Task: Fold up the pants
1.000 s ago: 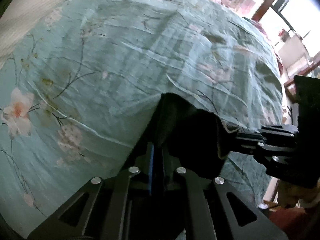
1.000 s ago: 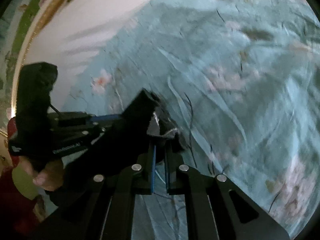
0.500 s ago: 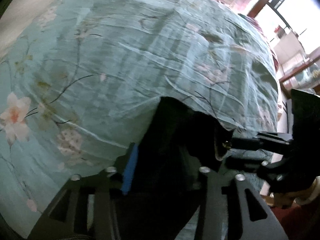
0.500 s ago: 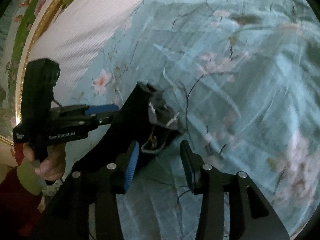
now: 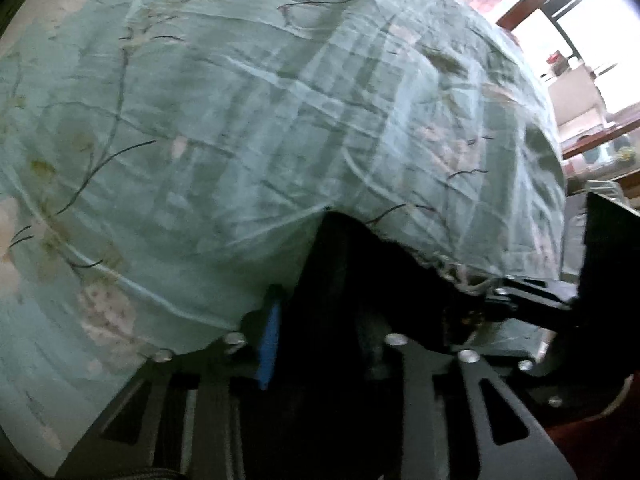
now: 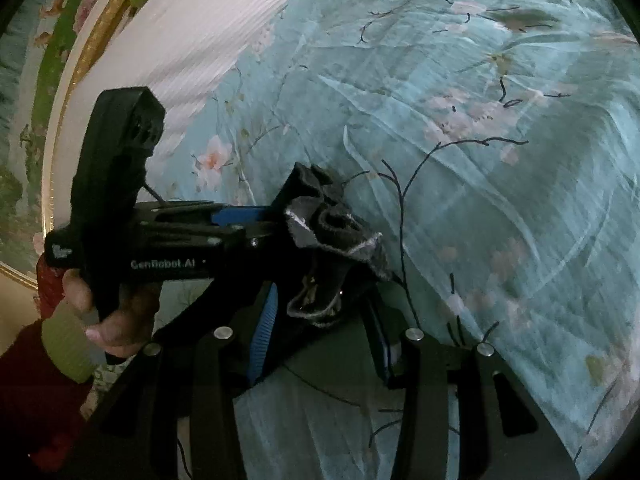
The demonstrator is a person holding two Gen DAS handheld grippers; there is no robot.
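Observation:
The dark pants (image 6: 332,248) lie bunched on the floral teal bedsheet (image 6: 500,160); their crumpled waistband with pale frayed edges points up. In the left wrist view the pants (image 5: 360,280) are a black mass between my fingers. My left gripper (image 5: 332,328) is open, its blue-padded fingers spread around the cloth; it also shows in the right wrist view (image 6: 256,224), held by a hand. My right gripper (image 6: 324,344) is open, fingers wide on either side of the waistband. It shows at the right edge of the left wrist view (image 5: 520,300).
A white ribbed headboard (image 6: 208,28) with a gold-trimmed floral frame (image 6: 68,80) is at the left. Beyond the bed's far right edge are a window and wooden furniture (image 5: 580,80). The teal sheet (image 5: 240,120) stretches wide ahead of both grippers.
Both grippers were shut on the pants a second ago and have opened wide. The cloth has slumped onto the sheet between the fingers.

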